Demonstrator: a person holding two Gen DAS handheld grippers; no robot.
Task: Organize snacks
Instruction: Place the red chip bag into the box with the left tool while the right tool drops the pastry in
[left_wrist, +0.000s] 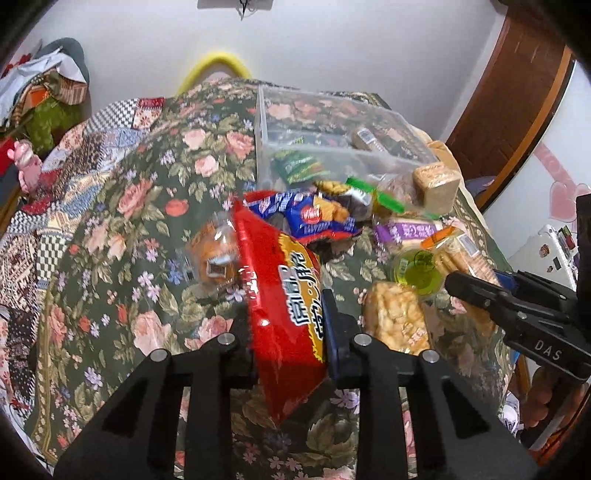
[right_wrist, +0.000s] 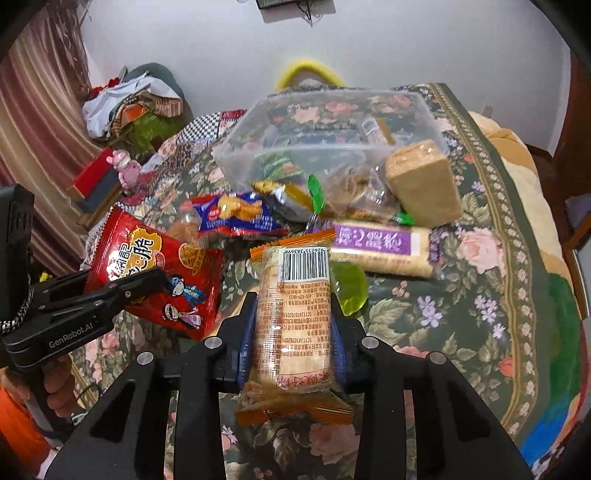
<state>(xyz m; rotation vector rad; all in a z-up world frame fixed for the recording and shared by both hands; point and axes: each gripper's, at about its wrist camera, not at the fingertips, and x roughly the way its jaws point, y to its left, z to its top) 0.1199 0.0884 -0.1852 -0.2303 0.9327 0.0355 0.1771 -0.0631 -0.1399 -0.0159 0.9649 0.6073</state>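
Note:
My left gripper (left_wrist: 286, 314) is shut on a red snack bag (left_wrist: 280, 295) and holds it above the floral cloth; the bag also shows in the right wrist view (right_wrist: 155, 273). My right gripper (right_wrist: 293, 317) is shut on an orange-ended cracker pack (right_wrist: 295, 314), also lifted. A clear plastic bin (left_wrist: 332, 133) stands behind the snack pile and holds a green packet (left_wrist: 299, 166); the bin also shows in the right wrist view (right_wrist: 332, 125). A blue snack bag (right_wrist: 236, 218), a purple cracker pack (right_wrist: 380, 247) and a tan block (right_wrist: 424, 184) lie in front of it.
A green jelly cup (left_wrist: 417, 269) and a rice-cracker pack (left_wrist: 395, 317) lie on the cloth (left_wrist: 147, 221) between the grippers. A wrapped orange pastry (left_wrist: 214, 254) lies left of the red bag. Clothes are piled at far left (right_wrist: 129, 99). A wooden door frame (left_wrist: 517, 92) is at the right.

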